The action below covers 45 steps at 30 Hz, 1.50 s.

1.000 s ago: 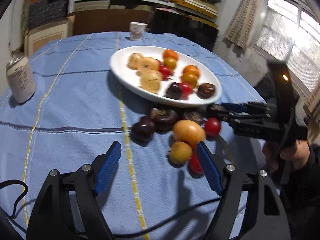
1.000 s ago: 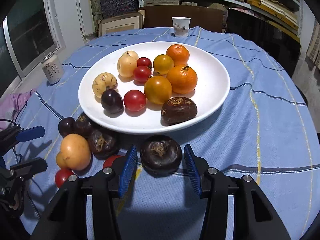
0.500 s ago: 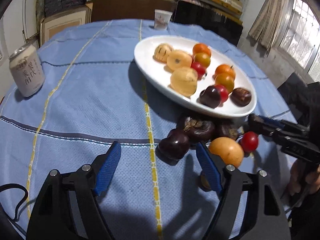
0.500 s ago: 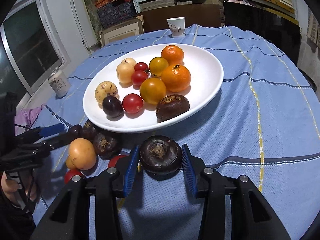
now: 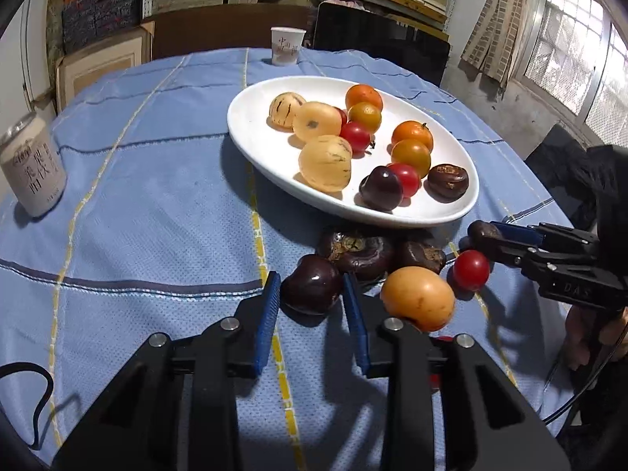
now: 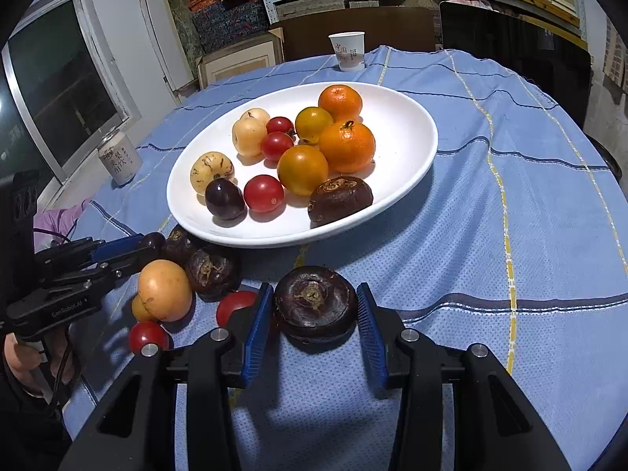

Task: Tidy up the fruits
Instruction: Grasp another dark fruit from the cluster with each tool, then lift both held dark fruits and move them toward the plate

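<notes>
A white plate [image 5: 255, 137] [image 6: 408, 149] holds several fruits: oranges, cherry tomatoes, pale melons, a dark plum and a brown water chestnut. Loose fruits lie on the cloth in front of it. My left gripper [image 5: 312, 294] is shut on a dark plum [image 5: 312, 284] on the cloth, beside an orange fruit [image 5: 418, 298] and a cherry tomato [image 5: 471, 269]. My right gripper [image 6: 314, 308] is shut on a brown water chestnut [image 6: 316, 300]. The left gripper also shows in the right wrist view [image 6: 147, 245], and the right gripper in the left wrist view [image 5: 481, 235].
A drink can [image 5: 33, 168] [image 6: 119, 161] stands at the table's left. A paper cup [image 5: 287, 46] [image 6: 347, 51] stands behind the plate. More brown water chestnuts [image 5: 357, 249] [image 6: 212, 271] and red tomatoes [image 6: 149, 335] lie by the plate's near rim. Blue cloth covers the round table.
My left gripper moved forward to the dark plum and closed its fingers on it. My right gripper kept its hold on the water chestnut and lifted slightly.
</notes>
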Each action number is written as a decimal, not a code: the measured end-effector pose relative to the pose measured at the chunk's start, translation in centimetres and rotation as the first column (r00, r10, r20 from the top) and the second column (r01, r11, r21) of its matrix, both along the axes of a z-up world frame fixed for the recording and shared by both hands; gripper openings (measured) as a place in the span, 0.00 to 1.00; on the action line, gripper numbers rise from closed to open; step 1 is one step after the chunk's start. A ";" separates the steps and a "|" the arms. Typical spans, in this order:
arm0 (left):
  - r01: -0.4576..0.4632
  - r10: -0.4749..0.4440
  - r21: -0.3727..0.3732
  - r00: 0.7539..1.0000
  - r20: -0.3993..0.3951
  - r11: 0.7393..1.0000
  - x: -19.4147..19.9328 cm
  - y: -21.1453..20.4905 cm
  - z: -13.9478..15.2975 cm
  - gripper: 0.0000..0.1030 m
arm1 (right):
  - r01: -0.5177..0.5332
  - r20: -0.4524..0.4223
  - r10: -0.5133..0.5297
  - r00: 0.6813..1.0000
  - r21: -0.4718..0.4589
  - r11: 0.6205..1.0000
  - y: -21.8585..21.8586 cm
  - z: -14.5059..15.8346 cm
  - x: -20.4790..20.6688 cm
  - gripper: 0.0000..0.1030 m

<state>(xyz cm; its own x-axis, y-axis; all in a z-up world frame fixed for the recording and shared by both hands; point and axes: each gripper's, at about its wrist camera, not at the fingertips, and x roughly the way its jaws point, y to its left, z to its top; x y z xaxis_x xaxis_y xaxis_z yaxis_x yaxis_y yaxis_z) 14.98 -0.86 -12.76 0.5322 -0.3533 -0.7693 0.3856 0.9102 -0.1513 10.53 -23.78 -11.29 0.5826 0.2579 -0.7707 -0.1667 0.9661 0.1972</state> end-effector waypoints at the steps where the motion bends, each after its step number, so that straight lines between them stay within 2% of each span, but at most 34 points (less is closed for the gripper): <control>1: -0.005 0.005 -0.002 1.000 -0.025 1.000 0.4 0.1 -0.4 0.34 | -0.003 0.004 0.003 1.000 -0.010 1.000 0.0 0.1 -0.1 0.43; 5: -0.007 0.006 -0.012 1.000 -0.028 1.000 0.6 0.0 -0.4 0.34 | -0.018 0.019 0.019 1.000 -0.060 0.998 0.5 0.3 -0.4 0.43; 11: -0.026 0.025 -0.042 0.999 -0.028 0.999 0.6 0.5 -0.3 0.31 | -0.062 -0.024 0.059 0.998 -0.140 0.988 1.2 -0.5 0.0 0.49; 17: -0.020 0.019 -0.039 0.999 -0.030 0.999 0.6 0.4 -0.3 0.31 | -0.050 -0.030 0.046 0.998 -0.133 0.990 1.2 -0.7 0.9 0.49; 18: -0.020 0.019 -0.039 0.999 -0.029 0.999 0.6 0.5 -0.3 0.30 | -0.048 -0.031 0.044 0.999 -0.132 0.990 1.1 -0.7 0.9 0.48; 19: -0.020 0.019 -0.039 0.999 -0.028 0.999 0.6 0.4 -0.3 0.30 | -0.046 -0.028 0.042 0.999 -0.133 0.990 1.2 -0.7 0.9 0.42; 20: -0.022 0.021 -0.039 0.999 -0.025 0.999 0.5 0.5 -0.3 0.30 | -0.041 -0.027 0.038 0.999 -0.132 0.990 1.2 -0.7 0.8 0.42; 25: -0.026 0.026 -0.055 1.000 -0.001 0.998 0.2 0.8 0.2 0.30 | -0.003 -0.015 0.001 1.000 -0.098 0.995 0.5 -0.5 0.5 0.42; 31: -0.026 0.028 -0.062 0.999 0.030 0.998 -0.3 0.9 0.8 0.30 | -0.023 -0.005 0.023 1.000 -0.099 0.995 1.3 -0.4 -0.5 0.42; 45: -0.040 0.044 -0.064 0.997 0.068 0.997 -0.8 1.2 1.4 0.30 | 0.025 0.037 -0.022 0.999 -0.083 0.996 0.6 0.3 -2.1 0.42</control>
<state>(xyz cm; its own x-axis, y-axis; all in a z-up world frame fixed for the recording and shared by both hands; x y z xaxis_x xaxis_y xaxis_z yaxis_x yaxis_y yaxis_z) 14.14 0.34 -11.34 0.5987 -0.3757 -0.7074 0.3590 0.9154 -0.1823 8.45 -23.13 -11.04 0.6157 0.1795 -0.7673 -0.1498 0.9826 0.1097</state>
